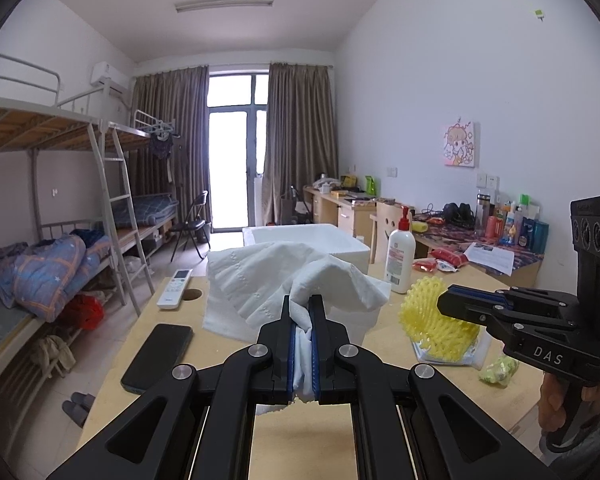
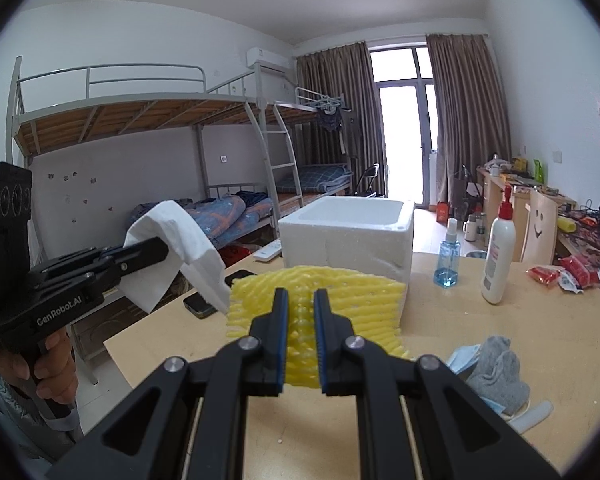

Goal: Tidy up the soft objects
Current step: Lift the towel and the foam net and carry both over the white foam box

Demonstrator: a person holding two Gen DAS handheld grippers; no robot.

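My left gripper (image 1: pixel 303 304) is shut on a white paper towel (image 1: pixel 260 280) and holds it up above the wooden table (image 1: pixel 172 316); the towel also shows in the right wrist view (image 2: pixel 180 240). My right gripper (image 2: pixel 301 300) is shut on a yellow foam fruit net (image 2: pixel 340 292), held above the table in front of a white foam box (image 2: pixel 348 232). The net also shows in the left wrist view (image 1: pixel 428 320), as does the box (image 1: pixel 312 236), behind the towel. A grey sock (image 2: pixel 496 372) lies on a blue face mask (image 2: pixel 460 356) at the right.
On the table: a black phone (image 1: pixel 156 356), a white remote (image 1: pixel 175 287), a lotion pump bottle (image 2: pixel 498 256), a blue spray bottle (image 2: pixel 446 256), red snack packets (image 2: pixel 560 272) and a crumpled yellow-green bag (image 1: pixel 500 370). Bunk beds stand at the left; cluttered desks line the right wall.
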